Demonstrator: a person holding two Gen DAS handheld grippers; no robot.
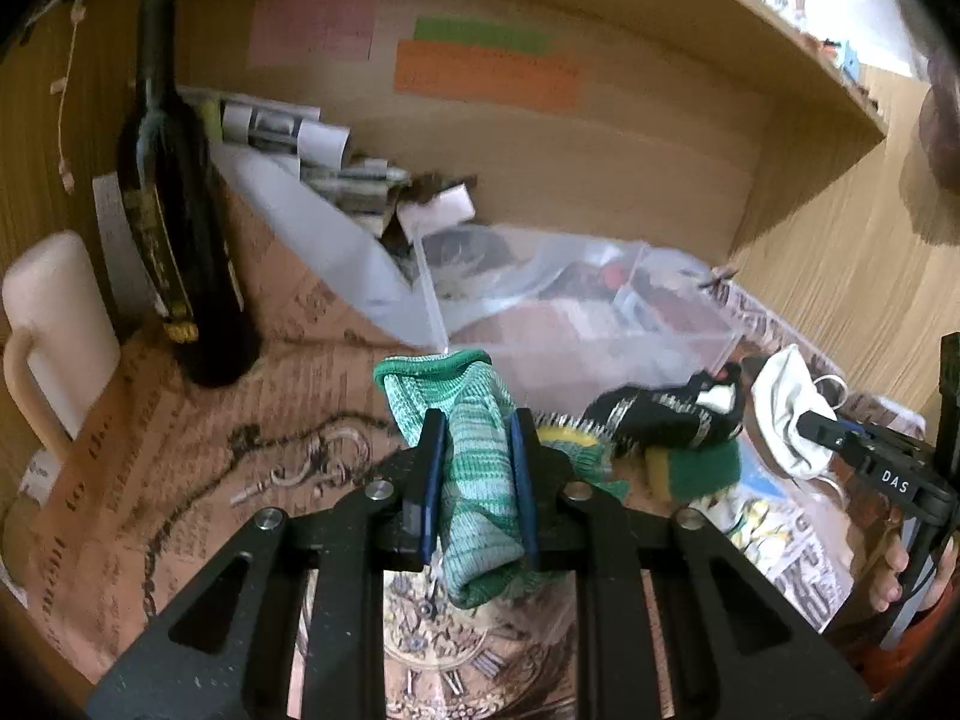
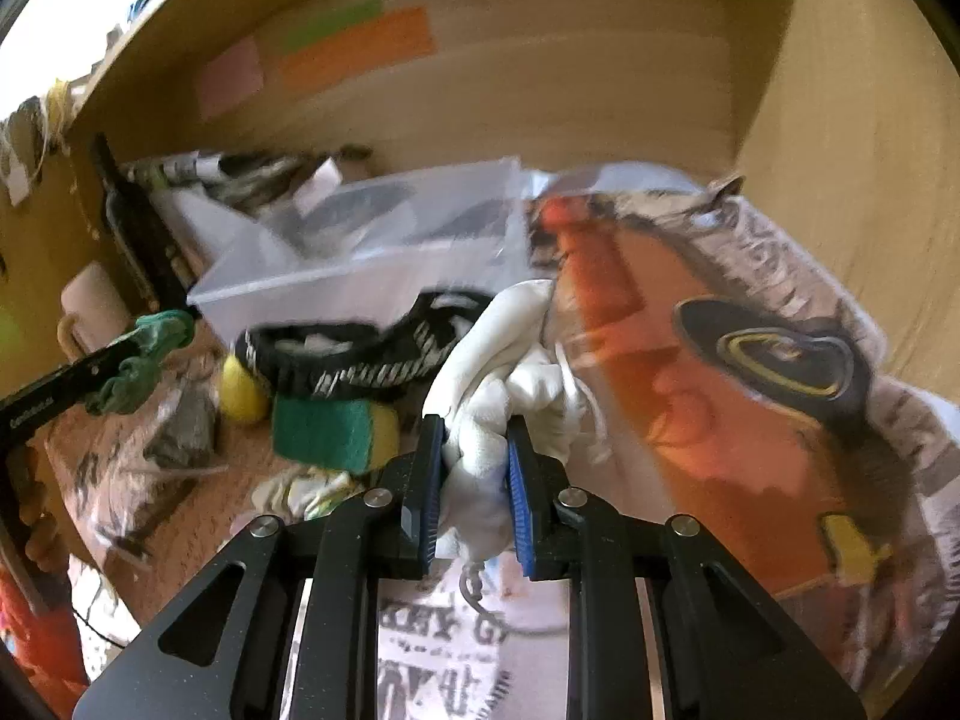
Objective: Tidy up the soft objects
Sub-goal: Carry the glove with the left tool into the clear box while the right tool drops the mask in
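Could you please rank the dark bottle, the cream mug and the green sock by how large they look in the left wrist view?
1. Dark bottle, the tallest.
2. and 3. Green sock and cream mug look alike; the sock sits nearest the camera in the left tongs, so I won't rank them.

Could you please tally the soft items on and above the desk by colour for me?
Green: 1, the sock in the left gripper
White: 1, the cloth in the right gripper
Black: 1, the sock
Green-and-yellow: 1, the sponge
Total: 4
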